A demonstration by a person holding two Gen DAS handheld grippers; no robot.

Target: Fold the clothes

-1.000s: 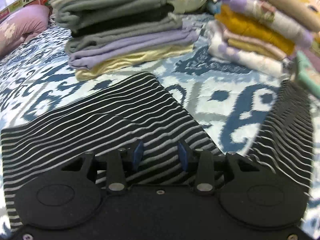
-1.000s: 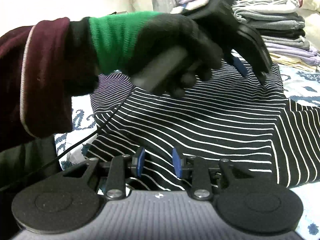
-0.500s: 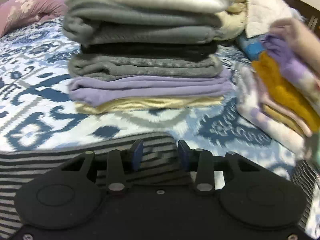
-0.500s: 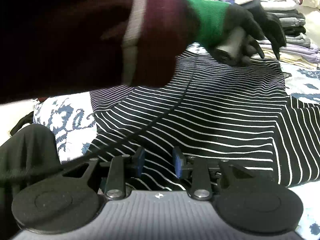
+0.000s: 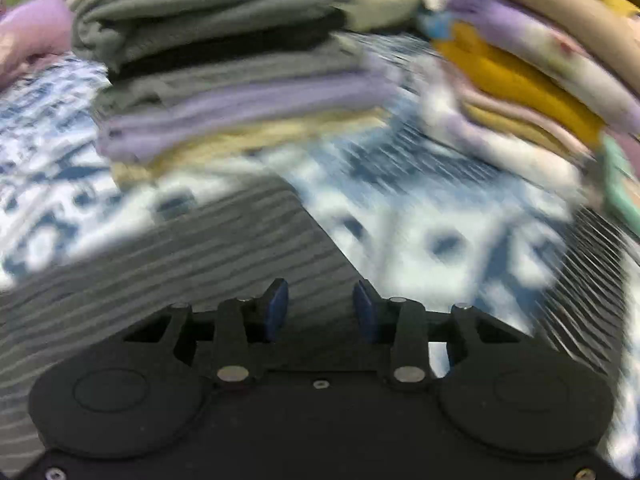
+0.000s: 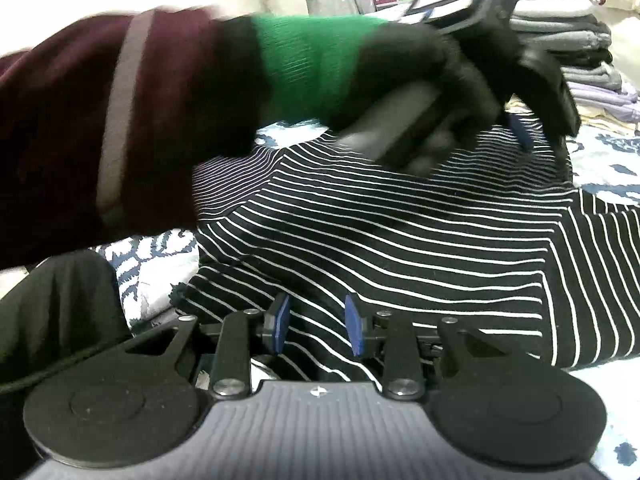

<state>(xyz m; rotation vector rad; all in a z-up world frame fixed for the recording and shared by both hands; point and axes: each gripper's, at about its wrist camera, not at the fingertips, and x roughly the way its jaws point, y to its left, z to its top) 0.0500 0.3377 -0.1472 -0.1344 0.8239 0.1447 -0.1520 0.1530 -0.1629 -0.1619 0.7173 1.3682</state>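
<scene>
Left gripper [image 5: 320, 310] swings back from the folded stack [image 5: 236, 64], tongs apart over the striped shirt [image 6: 400, 248]; right gripper [image 6: 314, 330] also apart, fold unstarted

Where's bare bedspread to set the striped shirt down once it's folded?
Bare bedspread shows between the striped shirt and the two folded stacks, grey-and-lilac and yellow-and-floral. Another strip lies right of the shirt. It is crowded behind, where the stacks stand.

Patterned bedspread [image 5: 420, 216] under striped shirt [image 6: 400, 232], folded stacks [image 5: 232, 72].
</scene>
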